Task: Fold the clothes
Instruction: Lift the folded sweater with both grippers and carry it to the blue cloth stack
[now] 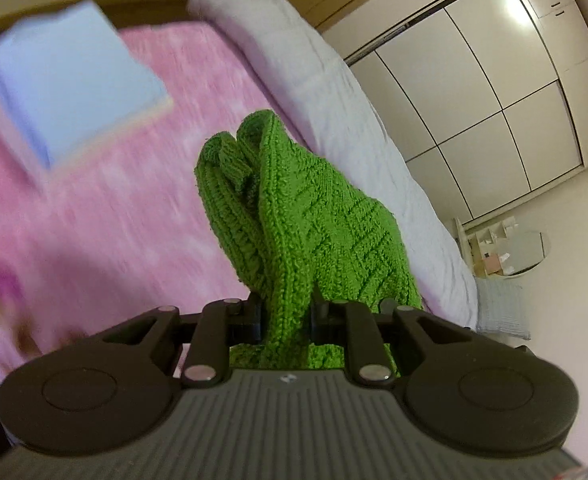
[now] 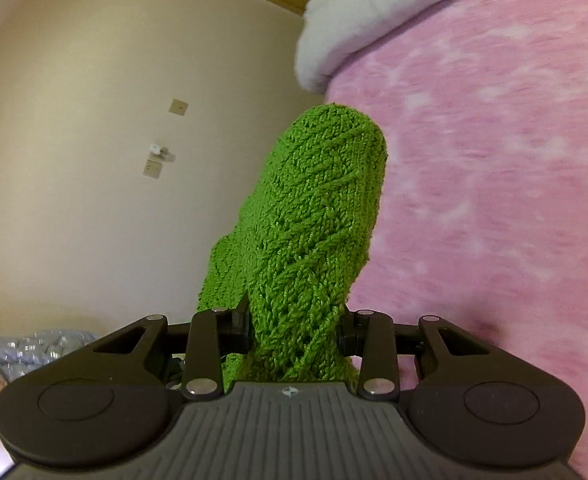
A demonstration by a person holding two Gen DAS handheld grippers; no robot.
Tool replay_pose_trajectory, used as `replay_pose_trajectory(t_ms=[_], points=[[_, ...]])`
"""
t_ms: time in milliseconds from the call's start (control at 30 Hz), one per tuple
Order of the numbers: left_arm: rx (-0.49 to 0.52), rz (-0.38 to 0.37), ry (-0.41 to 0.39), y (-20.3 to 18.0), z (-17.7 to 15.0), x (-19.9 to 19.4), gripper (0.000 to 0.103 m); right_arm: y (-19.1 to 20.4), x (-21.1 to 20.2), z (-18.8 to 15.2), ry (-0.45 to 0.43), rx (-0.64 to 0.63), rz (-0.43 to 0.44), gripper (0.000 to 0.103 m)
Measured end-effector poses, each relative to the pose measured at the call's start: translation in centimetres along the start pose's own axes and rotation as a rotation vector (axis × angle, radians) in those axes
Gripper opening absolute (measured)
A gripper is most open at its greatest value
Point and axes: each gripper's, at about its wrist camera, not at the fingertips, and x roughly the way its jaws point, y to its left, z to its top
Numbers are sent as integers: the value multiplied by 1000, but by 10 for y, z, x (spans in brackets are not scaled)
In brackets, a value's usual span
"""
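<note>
Both grippers are clamped on the same green knitted garment [image 1: 294,216], each on a bunched wad of it. The left gripper [image 1: 285,316] has its jaws closed down to the thickness of the knit, with a ribbed edge and a fold sticking out ahead of the fingers. The right gripper [image 2: 294,328] is likewise pinched tight on a thick rolled hump of cable-pattern knit [image 2: 318,216]. The garment is held up off the pink bedspread [image 1: 105,208], apparently hanging between the two grippers; how much dangles below is out of view. A folded light-blue stack [image 1: 65,92] lies on the spread further back, and a white duvet roll [image 1: 326,92] runs along the bed's far side. Handling judgement: chunky knit, soft and floppy, stretchy, fairly light but bulky; not slippery, since the textured yarn grips well against the pads; nothing fragile, though loops could snag on the linkage. It will sag and stretch under its own weight, so bunched grabs like these distort the shape. Better hold points for folding would be the ribbed hem or the shoulder seams, taken flat at the edge and well apart, so the fabric spreads out before being laid on the bedspread.
</note>
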Motion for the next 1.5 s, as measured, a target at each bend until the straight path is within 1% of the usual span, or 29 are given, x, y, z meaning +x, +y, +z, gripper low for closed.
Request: replay_pose_trajectory(t_ms=[100,167,267,367,467,600,700,867,1100,1167,1233,1267,1300,1333,1400,1500], points=[[10,13,-10,40,81,-7,16,34,78,3,-43,28,11,36],[48,13,7,64,134,-9,16,56,131,9,-76,45,14,36],[105,12,28,93,199,-4,16,82,197,19,-122,58,9,36],[132,5,41,119,248,5,16,100,250,30,-154,59,-1,36],[114,10,62,157,277,24,16,104,296,42,-154,63,-35,36],[70,32,103,197,289,50,16,97,343,47,-128,70,-99,36],[58,28,128,212,295,69,16,84,367,45,-105,86,-138,36],[44,19,168,236,306,102,16,71,385,48,-106,92,-200,36],[64,14,186,265,311,141,16,42,406,52,-146,99,-230,37],[64,24,201,278,308,155,17,30,416,49,-153,97,-265,40],[53,22,224,289,305,164,19,15,428,46,-144,118,-348,48],[39,10,229,291,305,166,20,10,430,44,-147,138,-373,49],[37,14,229,292,306,165,21,7,430,43,-155,160,-384,50],[41,24,226,291,307,162,21,7,429,43,-160,169,-389,56],[48,47,219,288,311,154,21,18,425,46,-139,137,-420,65],[80,92,181,277,312,128,21,40,416,47,-88,17,-491,65]])
